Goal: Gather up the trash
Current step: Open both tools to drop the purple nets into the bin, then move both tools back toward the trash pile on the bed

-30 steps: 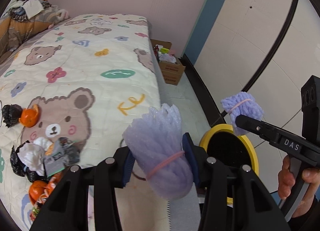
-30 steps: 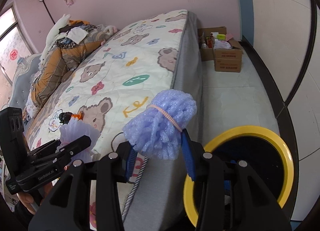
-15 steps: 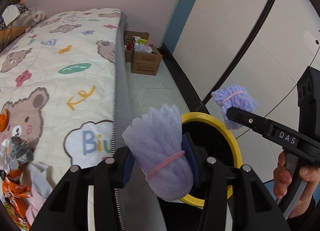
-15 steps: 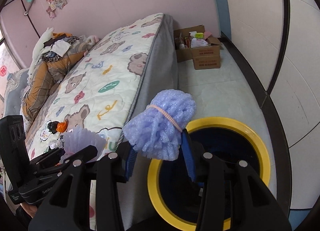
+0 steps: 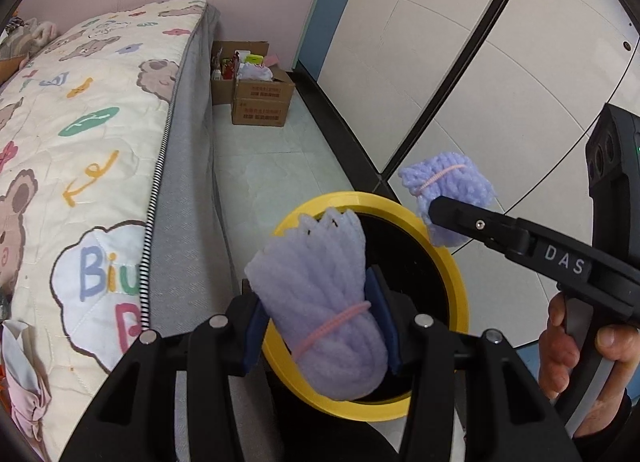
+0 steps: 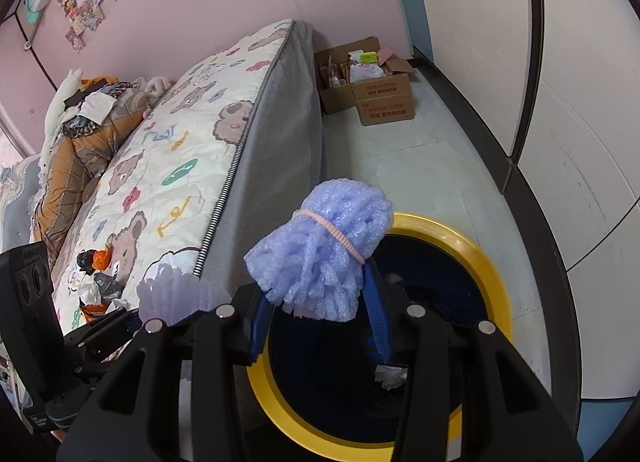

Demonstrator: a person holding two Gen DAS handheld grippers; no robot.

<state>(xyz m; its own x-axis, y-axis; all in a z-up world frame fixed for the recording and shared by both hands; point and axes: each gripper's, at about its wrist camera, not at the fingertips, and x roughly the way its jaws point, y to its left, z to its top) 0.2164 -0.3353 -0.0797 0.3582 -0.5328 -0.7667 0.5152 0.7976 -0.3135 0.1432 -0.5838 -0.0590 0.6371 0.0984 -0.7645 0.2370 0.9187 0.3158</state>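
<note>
The bed fills the left of both views, its bear-print quilt running to a grey side that drops to the pale floor. A heap of bedding and clothes lies at the far end of the bed. Beside the bed's long edge, on the floor, stands a black bin with a yellow rim; some crumpled scraps show inside it. Two open cardboard boxes sit on the floor past the bed's far corner, against the pink wall.

On the bed near its near corner lies a small pile of rubbish: black, grey, white and orange wrappers.

The left tongs are narrowed onto a pale purple foam bundle tied with a pink band, and hold it over the near-left part of the bin's rim, close to the bed's side. The right tongs are clamped on a second, bluer foam bundle, also banded in pink, which hangs above the bin's left half. In the left view the right tongs' bundle shows beyond the bin's far rim, with the person's right hand on the handle.
</note>
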